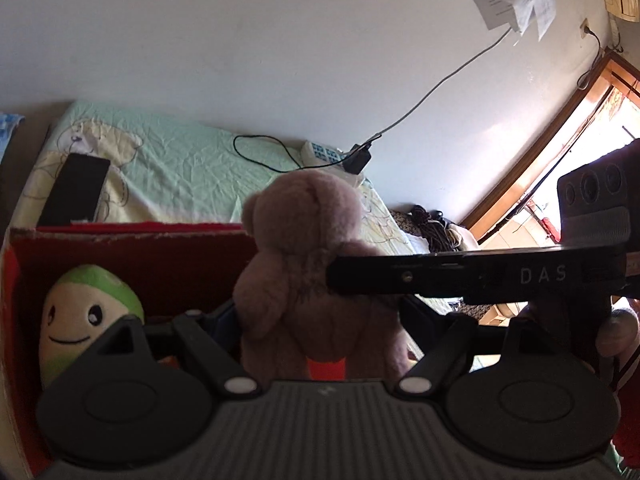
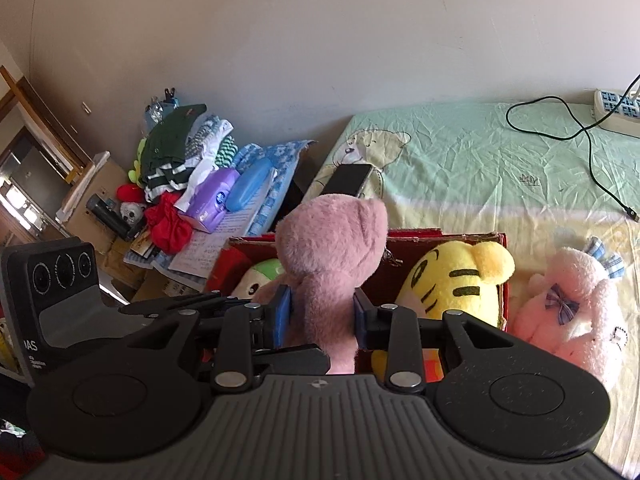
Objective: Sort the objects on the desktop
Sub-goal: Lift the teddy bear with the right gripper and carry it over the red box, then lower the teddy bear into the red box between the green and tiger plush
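Two grippers in play, both around the pink teddy bear [image 2: 332, 256]. My right gripper [image 2: 322, 316] has its blue pads [image 2: 282, 314] pinched narrow on the bear's body, holding it upright over the red cardboard box [image 2: 436, 236]. My left gripper [image 1: 316, 320] sits at the same bear [image 1: 308, 264] from the other side; its fingertips are hidden behind the plush, so I can't tell if they're clamped or just alongside. The right gripper's black body crosses the left wrist view on the right.

Inside the box: a white-and-green smiley plush [image 1: 86, 316] at the left end, a yellow tiger plush [image 2: 456, 280] at the right end leaning on the box's right wall. Pale pink bunny plush [image 2: 568, 308] lies on the bed just right of the box, outside it.

Box stands on a mint bedsheet with a bear print [image 2: 480, 160]. Black phone [image 2: 348, 180] lies on the sheet beyond the box. White power strip [image 2: 616, 108] far right against the wall, black cable [image 2: 588, 148] trailing from it across the sheet. Left of the bed, a heap of clothes [image 2: 180, 156] with a purple tissue pack [image 2: 212, 200] and a blue case [image 2: 250, 188]
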`<state>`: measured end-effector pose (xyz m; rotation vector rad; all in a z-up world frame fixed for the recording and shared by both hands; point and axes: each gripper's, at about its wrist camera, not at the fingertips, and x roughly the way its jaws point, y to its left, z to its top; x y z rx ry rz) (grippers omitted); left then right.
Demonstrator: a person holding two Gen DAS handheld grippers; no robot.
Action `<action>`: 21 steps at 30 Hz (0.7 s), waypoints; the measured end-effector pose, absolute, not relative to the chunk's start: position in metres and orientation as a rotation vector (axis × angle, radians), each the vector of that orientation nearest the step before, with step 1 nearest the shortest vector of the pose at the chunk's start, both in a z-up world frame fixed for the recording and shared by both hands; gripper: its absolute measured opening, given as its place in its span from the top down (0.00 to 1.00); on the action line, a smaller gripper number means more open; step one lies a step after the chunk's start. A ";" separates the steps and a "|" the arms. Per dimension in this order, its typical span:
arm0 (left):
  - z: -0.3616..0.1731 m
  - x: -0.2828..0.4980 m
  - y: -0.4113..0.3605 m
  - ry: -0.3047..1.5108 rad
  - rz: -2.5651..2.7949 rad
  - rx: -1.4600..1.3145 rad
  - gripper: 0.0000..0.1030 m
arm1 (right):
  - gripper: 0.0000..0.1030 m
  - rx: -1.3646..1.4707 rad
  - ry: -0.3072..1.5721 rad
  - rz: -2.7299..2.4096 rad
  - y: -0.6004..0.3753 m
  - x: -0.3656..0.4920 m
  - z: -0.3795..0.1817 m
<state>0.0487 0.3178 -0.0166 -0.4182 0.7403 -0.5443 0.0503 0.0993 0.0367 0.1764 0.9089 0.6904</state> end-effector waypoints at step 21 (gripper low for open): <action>-0.059 0.063 0.303 0.943 -0.441 -0.308 0.21 | 0.81 -0.210 1.105 0.571 0.155 0.082 0.001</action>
